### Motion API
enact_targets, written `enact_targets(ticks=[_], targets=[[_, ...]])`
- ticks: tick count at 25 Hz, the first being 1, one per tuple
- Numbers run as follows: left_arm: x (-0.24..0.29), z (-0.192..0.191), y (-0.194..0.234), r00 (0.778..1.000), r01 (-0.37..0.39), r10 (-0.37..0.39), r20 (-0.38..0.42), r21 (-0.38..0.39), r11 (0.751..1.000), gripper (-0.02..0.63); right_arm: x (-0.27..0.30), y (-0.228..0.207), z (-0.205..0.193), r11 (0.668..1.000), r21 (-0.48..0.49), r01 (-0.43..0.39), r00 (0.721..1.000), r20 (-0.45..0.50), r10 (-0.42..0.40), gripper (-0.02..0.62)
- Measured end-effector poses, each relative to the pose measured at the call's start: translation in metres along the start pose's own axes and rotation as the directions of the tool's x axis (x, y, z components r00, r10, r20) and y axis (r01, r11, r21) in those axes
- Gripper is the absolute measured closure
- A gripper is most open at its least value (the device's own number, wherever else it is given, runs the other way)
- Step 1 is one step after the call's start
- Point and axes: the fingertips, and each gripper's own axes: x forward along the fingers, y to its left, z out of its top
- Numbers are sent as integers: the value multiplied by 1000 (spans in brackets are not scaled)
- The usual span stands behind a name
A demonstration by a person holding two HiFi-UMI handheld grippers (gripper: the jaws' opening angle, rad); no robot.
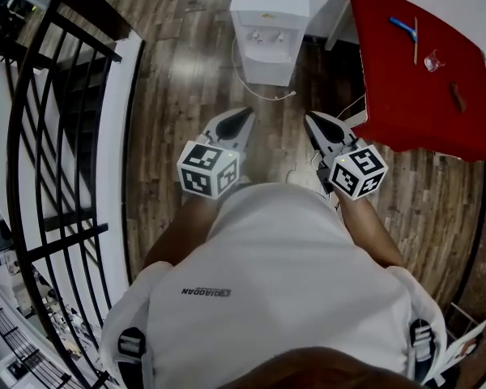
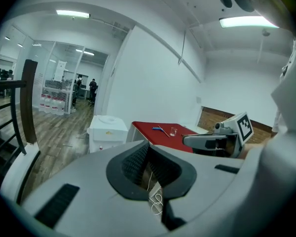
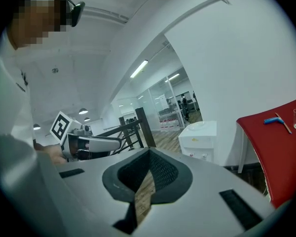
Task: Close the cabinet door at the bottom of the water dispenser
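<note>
1. The water dispenser (image 1: 269, 14) stands on the wood floor by the white wall. It is well ahead of both grippers, and neither one touches it.
2. Its lower front (image 1: 266, 70) faces the person. It is too small here to tell if the cabinet door is open or shut.
3. The left gripper (image 1: 245, 116) has its fingers closed tip to tip. It holds nothing.
4. The right gripper (image 1: 310, 120) also has its fingers pressed together. It holds nothing.
5. The two grippers sit side by side, a little apart. Both point toward the water dispenser.
6. A red table (image 1: 421, 87) stands just to the right of the water dispenser.
7. A clear glass (image 1: 434, 60) stands on the red table. I cannot tell if anything is in it.
8. A blue thing (image 1: 402, 27) and a thin stick (image 1: 415, 40) lie near the glass.
</note>
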Motion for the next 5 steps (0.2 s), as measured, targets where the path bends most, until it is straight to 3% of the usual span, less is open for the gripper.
enact_targets(ticks=[5], targets=[[-2, 4, -9, 1000, 12, -13, 16, 54, 998, 611, -2, 3, 1, 1000, -23, 1, 1000, -3, -1, 574]])
